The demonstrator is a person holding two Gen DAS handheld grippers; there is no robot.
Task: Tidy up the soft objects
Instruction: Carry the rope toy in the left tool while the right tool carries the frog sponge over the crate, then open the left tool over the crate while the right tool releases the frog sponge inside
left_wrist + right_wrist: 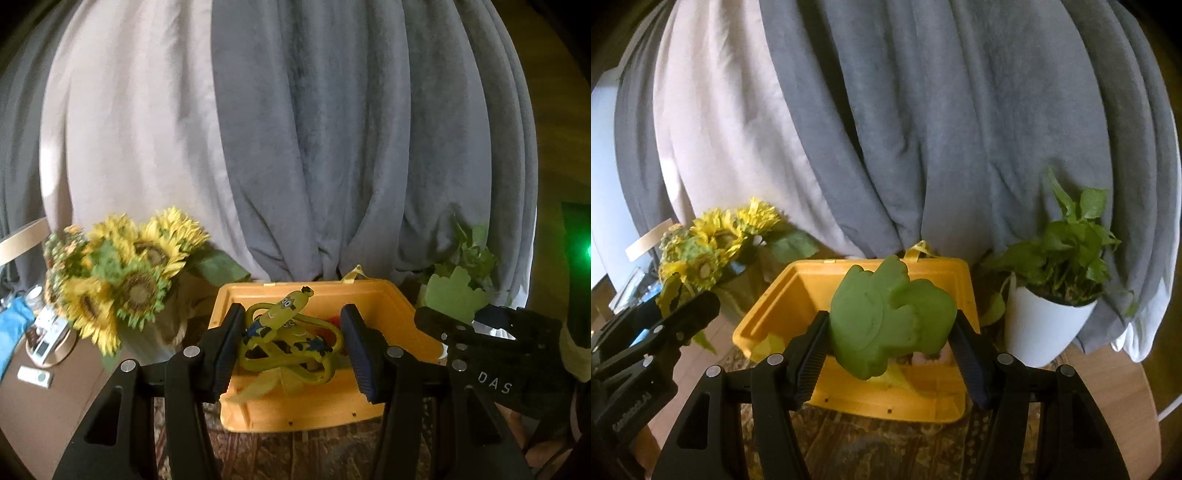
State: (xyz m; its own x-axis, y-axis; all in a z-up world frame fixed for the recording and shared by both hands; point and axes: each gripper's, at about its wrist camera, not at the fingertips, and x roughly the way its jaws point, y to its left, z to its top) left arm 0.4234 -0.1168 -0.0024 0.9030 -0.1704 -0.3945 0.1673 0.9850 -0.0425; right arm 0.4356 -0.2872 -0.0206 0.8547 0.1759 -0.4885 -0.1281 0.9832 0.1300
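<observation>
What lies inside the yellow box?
Inside the yellow box lies a tangled minion banana toy and something red, mostly hidden. The right gripper's green foam toy covers more.

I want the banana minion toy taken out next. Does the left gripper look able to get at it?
Probably yes: the left gripper is open, the banana minion toy lies uncovered in the yellow bin between its fingers, and the right gripper sits off to the side.

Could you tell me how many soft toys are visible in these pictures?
2. The green toy is clamped in the right gripper above the yellow bin. The yellow banana toy lies inside the bin, between the open left gripper's jaws. Others may be hidden underneath.
</observation>
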